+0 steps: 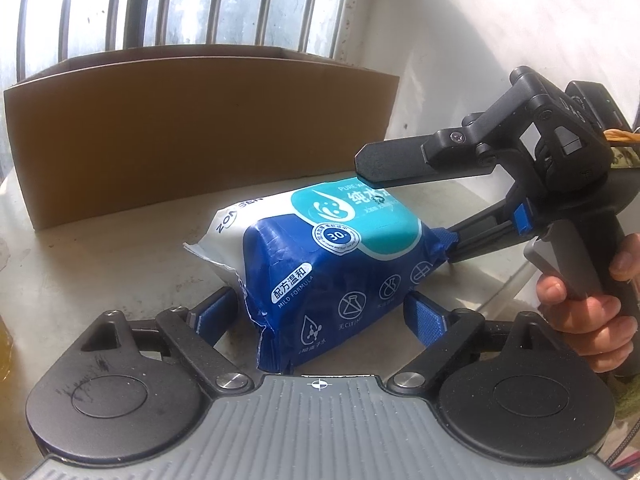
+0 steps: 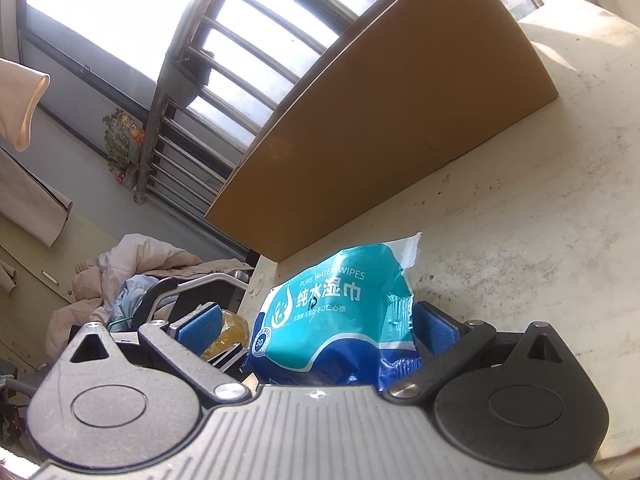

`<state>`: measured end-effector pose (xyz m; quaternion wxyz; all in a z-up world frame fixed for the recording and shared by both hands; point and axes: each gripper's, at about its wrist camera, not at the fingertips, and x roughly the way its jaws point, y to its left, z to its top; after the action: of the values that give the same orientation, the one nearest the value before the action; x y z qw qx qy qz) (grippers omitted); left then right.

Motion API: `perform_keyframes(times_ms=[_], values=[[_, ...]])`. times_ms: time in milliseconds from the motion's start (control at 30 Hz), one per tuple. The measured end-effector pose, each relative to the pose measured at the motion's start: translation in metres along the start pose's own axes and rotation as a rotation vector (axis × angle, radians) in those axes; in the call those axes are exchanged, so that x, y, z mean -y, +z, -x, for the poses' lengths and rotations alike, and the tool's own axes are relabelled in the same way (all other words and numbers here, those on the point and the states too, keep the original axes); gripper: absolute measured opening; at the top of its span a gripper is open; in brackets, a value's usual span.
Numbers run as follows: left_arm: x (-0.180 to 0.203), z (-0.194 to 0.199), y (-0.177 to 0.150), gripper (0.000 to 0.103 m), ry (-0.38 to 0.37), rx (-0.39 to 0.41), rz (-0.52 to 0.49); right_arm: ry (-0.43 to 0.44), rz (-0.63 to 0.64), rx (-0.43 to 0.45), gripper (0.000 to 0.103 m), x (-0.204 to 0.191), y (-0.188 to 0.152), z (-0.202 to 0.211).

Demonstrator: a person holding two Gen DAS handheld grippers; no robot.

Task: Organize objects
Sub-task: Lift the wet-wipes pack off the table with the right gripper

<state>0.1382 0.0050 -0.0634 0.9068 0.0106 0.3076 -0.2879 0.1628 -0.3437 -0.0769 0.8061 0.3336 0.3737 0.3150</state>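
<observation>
Wipes pack [image 1: 320, 264] lies tilted on the pale table [image 1: 100, 264], just short of the box [image 1: 200, 132], caught between both my tongs. My left tongs [image 1: 316, 312] stand spread around its near end, a blue pad close at each side. I cannot tell whether they bite yet. My right tongs [image 1: 404, 208], gripped in my hand [image 1: 592, 312], are turned on their side and spread too. One finger hovers over the pack's top and the other sits at its far seam. From the right wrist, one pad lies against the film and the other stands clear of it.

The risk, as I judge it, is the pack itself, which is soft, slick and crinkled. A pinch on the loose seam alone could let it slide out or sag once lifted. Two tongs pulling against each other might tear the wrapper. The right finger overhead also blocks a straight lift.

The box wall rises tall between pack and presumed destination, so the pack must clear the rim or snag. A barred window [image 1: 180, 4] stands behind it. Off the table's edge sit something yellow [image 2: 228, 332] and heaped coats [image 2: 132, 264], where a dropped pack could land.
</observation>
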Motion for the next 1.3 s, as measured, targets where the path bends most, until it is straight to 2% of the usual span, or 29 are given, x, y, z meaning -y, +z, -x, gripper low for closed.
perform_keyframes(times_ms=[133, 300, 533, 700, 833, 1100, 1300], values=[[0.005, 0.002, -0.002, 0.081, 0.03, 0.005, -0.04, -0.014, -0.019, 0.009, 0.092, 0.002, -0.001, 0.0], [0.005, 0.005, -0.002, 0.078, 0.033, 0.007, -0.028, -0.065, -0.006, 0.013, 0.077, -0.002, -0.003, -0.001], [0.005, 0.01, 0.002, 0.076, 0.063, -0.002, -0.022, -0.057, 0.014, 0.003, 0.075, -0.009, -0.004, -0.007], [0.0, 0.016, 0.005, 0.075, 0.084, -0.004, -0.008, -0.046, 0.017, -0.006, 0.07, -0.009, -0.004, -0.015], [-0.001, 0.013, 0.008, 0.075, 0.079, -0.015, -0.008, -0.042, 0.0, -0.003, 0.069, -0.004, -0.003, -0.014], [0.006, 0.001, 0.014, 0.085, 0.112, -0.047, -0.083, -0.055, 0.0, -0.001, 0.066, -0.002, -0.003, -0.005], [0.006, -0.003, 0.017, 0.086, 0.115, -0.056, -0.071, -0.044, -0.008, -0.019, 0.067, -0.001, -0.003, -0.01]])
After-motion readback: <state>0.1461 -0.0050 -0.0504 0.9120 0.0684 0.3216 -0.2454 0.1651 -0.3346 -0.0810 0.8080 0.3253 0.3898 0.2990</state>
